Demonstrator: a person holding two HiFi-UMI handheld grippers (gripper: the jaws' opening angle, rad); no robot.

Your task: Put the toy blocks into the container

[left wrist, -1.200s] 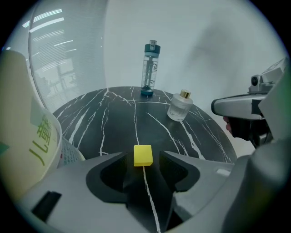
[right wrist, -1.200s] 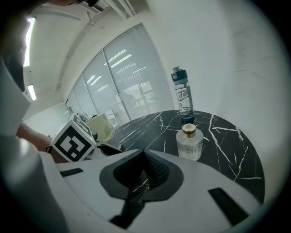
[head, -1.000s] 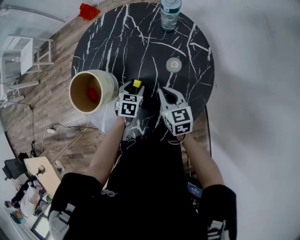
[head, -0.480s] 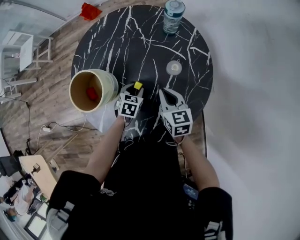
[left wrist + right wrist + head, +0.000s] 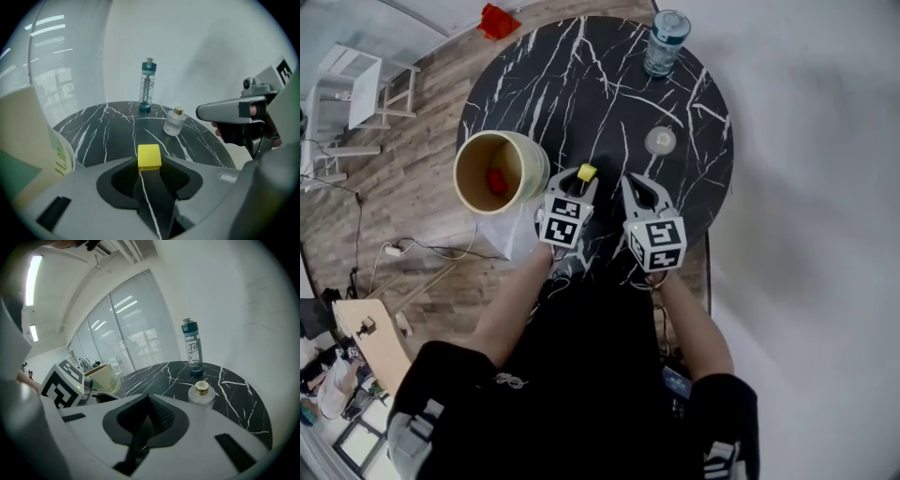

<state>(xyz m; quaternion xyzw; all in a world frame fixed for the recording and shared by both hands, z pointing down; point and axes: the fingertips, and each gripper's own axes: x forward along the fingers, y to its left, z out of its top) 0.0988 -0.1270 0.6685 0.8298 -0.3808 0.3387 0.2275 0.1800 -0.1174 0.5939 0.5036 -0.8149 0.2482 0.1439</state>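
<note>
The left tongs [image 5: 580, 183] have just been closing and grip the yellow block [image 5: 149, 156] between their tips, above the black marble tabletop [image 5: 581, 84]. At 3 o'clock of them, the right tongs [image 5: 639, 185] have their jaws together and hold nothing. The container [image 5: 534, 164] stands upright at 9 o'clock of the left tongs, near them (one red block [image 5: 497, 180] lies inside). A small glass bottle [image 5: 660, 141] stands at 12 o'clock of the right tongs. A water bottle [image 5: 666, 42] stands at the tabletop's far rim.

Office; blinded windows [image 5: 136, 319]; strip lights [image 5: 33, 269]
</note>
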